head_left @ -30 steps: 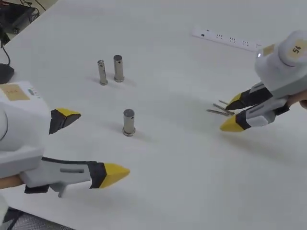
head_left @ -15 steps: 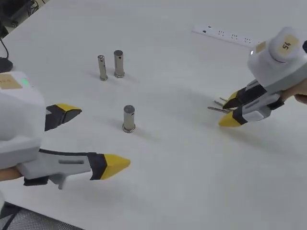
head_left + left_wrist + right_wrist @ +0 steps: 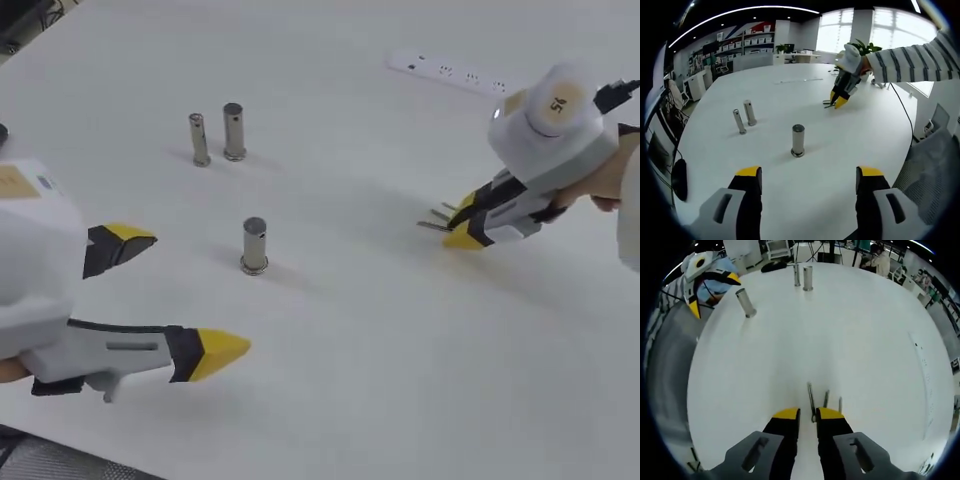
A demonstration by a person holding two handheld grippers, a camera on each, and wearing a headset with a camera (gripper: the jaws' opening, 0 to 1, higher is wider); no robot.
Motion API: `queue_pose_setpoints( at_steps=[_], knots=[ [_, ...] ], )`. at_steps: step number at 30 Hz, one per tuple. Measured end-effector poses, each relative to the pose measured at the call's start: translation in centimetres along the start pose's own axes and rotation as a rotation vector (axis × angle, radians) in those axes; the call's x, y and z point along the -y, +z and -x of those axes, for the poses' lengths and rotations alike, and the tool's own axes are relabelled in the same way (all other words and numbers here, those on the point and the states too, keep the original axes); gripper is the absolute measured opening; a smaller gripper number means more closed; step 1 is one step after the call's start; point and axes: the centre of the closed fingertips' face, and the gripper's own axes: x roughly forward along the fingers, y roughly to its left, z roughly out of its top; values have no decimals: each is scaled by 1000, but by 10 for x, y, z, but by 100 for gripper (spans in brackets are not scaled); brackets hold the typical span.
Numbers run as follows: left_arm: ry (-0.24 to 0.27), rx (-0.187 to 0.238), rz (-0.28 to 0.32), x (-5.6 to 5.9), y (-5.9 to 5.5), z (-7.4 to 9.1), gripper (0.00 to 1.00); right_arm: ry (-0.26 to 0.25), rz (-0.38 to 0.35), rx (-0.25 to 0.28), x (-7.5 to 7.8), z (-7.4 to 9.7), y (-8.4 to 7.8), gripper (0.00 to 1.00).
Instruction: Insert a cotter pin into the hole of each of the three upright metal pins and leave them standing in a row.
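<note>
Our right gripper rests low on the white table over three thin steel cotter pins. Its jaws are nearly together around one; we cannot tell if it is clamped. Our left gripper gapes wide, well apart, facing a short upright steel pin, with two further upright pins beyond.

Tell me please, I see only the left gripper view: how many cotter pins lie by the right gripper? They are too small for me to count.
Observer: Three. In the right gripper view the cotter pins lie side by side on the table, just ahead of the jaws.
Operator: Does the right gripper grip one of them now?
Observer: It seems not. The right gripper has its jaws a little apart, and the near end of the longest pin lies in the gap between them.
</note>
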Motion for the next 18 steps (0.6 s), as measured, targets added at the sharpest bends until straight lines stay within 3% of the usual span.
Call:
queue_pose_setpoints(
  at_steps=[6, 13, 18],
  knots=[
    [-15, -4, -30, 7, 0, -2, 74, 0, 64, -70, -3, -1, 1, 10],
    [-26, 10, -53, 11, 3, -4, 72, -21, 114, -134, 6, -4, 1, 4],
    [-36, 13, -52, 14, 2, -4, 67, -29, 69, -161, 7, -3, 0, 4]
  ],
)
